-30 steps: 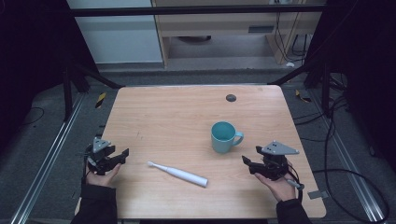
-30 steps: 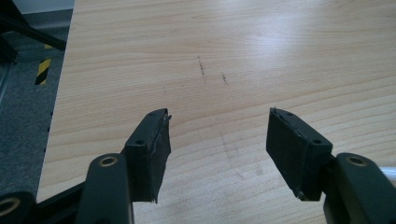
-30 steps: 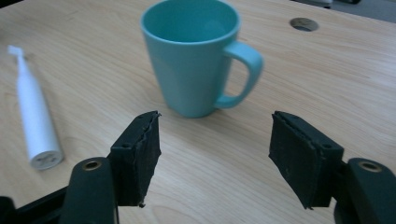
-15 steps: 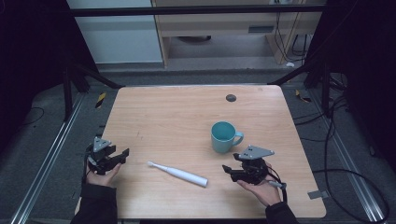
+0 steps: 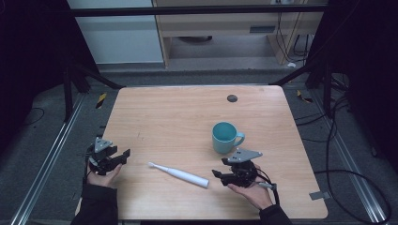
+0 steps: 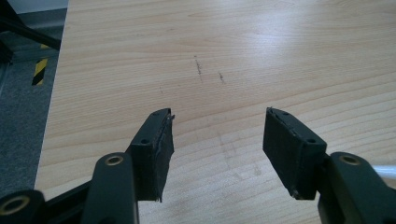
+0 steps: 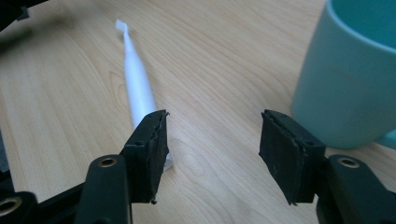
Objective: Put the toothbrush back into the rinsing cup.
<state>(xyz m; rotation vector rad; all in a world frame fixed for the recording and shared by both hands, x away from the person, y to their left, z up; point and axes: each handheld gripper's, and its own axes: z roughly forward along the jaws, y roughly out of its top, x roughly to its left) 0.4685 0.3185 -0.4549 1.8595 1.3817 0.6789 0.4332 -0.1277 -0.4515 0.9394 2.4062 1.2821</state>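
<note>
Two hand-held grippers sit over the near part of the desk (image 5: 187, 112), one per hand. We see the left hand-held gripper (image 5: 123, 154) at the near left edge, held in the left hand (image 5: 104, 174), jaws apart, nothing between them. In the left gripper view its pads (image 6: 156, 149) hang over bare wood with a few dark scuff marks (image 6: 198, 67); a sliver of white shows at the right edge, too small to tell what it is.

We see the right hand-held gripper (image 5: 217, 174) at the near right, cradled in the right hand (image 5: 248, 190), grey plate on top, cable trailing to the right. Jaws apart, gripping nothing. It points left toward the thick end of the toothbrush (image 5: 178, 174).

White toothbrush lies flat on the desk between the two grippers, head to the left, handle end to the right, just beside the right gripper's tips. In the right gripper view the toothbrush (image 7: 137, 88) runs away from the camera, its near end tucked behind the left pad (image 7: 152, 149); we cannot tell if they touch.

Teal mug (image 5: 225, 137) stands upright, just far of the right gripper, handle to the right. In the right gripper view the mug (image 7: 345, 79) is close by the right jaw, apart from it.

Small dark round spot (image 5: 232, 98) on the far part of the desk.
</note>
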